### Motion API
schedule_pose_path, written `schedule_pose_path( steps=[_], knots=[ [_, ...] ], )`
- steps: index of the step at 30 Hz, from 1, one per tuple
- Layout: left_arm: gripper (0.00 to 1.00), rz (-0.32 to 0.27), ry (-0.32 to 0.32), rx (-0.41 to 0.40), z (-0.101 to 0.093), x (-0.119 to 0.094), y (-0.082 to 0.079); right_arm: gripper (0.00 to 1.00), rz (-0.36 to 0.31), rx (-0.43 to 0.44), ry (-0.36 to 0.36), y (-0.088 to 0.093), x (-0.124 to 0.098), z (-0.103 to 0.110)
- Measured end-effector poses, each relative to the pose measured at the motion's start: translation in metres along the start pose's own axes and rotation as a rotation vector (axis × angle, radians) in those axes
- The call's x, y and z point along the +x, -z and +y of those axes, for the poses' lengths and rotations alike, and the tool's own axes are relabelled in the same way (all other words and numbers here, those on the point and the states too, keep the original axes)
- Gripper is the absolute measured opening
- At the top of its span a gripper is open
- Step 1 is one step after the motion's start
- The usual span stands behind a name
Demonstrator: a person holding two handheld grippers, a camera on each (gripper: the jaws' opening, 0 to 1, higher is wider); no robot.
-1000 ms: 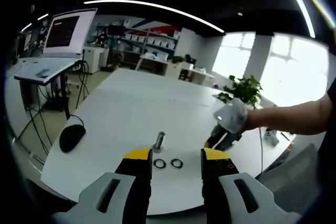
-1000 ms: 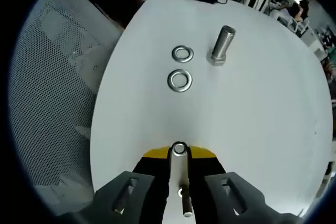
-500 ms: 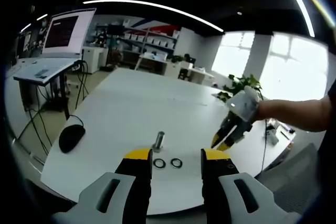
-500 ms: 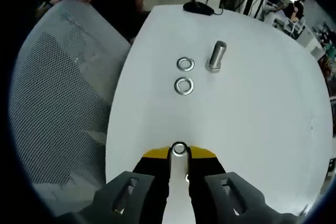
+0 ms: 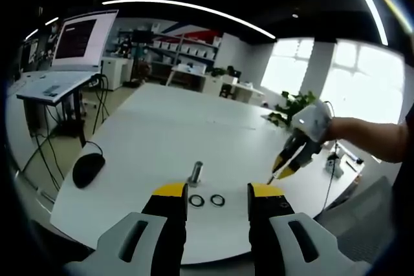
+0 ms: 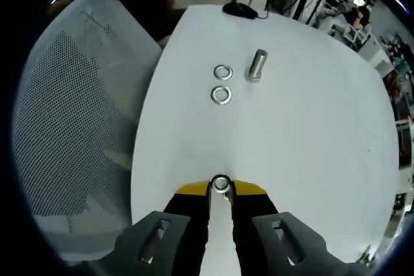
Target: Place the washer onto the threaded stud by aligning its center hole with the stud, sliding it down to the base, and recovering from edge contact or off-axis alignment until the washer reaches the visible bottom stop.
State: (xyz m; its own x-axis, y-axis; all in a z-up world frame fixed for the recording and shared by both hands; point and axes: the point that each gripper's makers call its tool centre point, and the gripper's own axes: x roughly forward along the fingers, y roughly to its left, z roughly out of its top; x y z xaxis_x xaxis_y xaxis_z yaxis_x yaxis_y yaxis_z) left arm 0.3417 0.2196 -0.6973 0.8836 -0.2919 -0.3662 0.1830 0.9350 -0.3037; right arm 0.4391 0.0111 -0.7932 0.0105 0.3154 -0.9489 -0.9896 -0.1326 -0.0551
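A steel threaded stud point(image 6: 257, 64) stands upright on the white table point(image 6: 310, 134), with two loose washers point(image 6: 223, 72) point(image 6: 221, 94) lying flat beside it. My right gripper point(image 6: 221, 189) is shut on a third washer point(image 6: 221, 182), held at the jaw tips well above the table and short of the stud. In the left gripper view the stud point(image 5: 195, 174) and two washers point(image 5: 196, 201) point(image 5: 218, 200) lie just beyond my left gripper point(image 5: 217, 193), which is open and holds nothing. The right gripper point(image 5: 283, 165) hangs in the air to the right, in a person's hand.
A black mouse point(image 5: 88, 168) lies at the table's left edge, seen also as the mouse point(image 6: 238, 10) beyond the stud. A grey mesh chair point(image 6: 71, 114) borders the table's near side. A monitor on a stand point(image 5: 81, 40) is off the left; a plant point(image 5: 304, 109) at the back right.
My right gripper has lifted up and back from the table with the washer, so stud and washers look smaller. The left gripper has stayed still.
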Motion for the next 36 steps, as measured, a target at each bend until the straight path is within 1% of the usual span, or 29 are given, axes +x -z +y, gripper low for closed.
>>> schedule_pose_path(
  steps=[8, 14, 21, 27, 36],
  knots=[
    [0.35, 0.000, -0.001, -0.001, 0.000, 0.000, 0.000, 0.13, 0.053, -0.025, 0.028, 0.013, -0.006, -0.002],
    [0.35, 0.002, -0.001, -0.001, 0.000, 0.000, 0.000, 0.13, 0.062, -0.023, 0.037, 0.016, -0.005, -0.008],
    [0.35, 0.002, 0.000, -0.001, 0.000, 0.000, 0.000, 0.13, 0.078, -0.013, 0.027, 0.020, 0.003, -0.014],
    [0.35, 0.000, -0.001, -0.003, 0.000, 0.000, 0.000, 0.13, 0.099, -0.013, 0.013, 0.023, 0.008, -0.013],
    [0.35, 0.001, 0.000, -0.003, 0.000, 0.000, 0.000, 0.13, 0.114, -0.013, 0.004, 0.026, 0.012, -0.014]
  ],
)
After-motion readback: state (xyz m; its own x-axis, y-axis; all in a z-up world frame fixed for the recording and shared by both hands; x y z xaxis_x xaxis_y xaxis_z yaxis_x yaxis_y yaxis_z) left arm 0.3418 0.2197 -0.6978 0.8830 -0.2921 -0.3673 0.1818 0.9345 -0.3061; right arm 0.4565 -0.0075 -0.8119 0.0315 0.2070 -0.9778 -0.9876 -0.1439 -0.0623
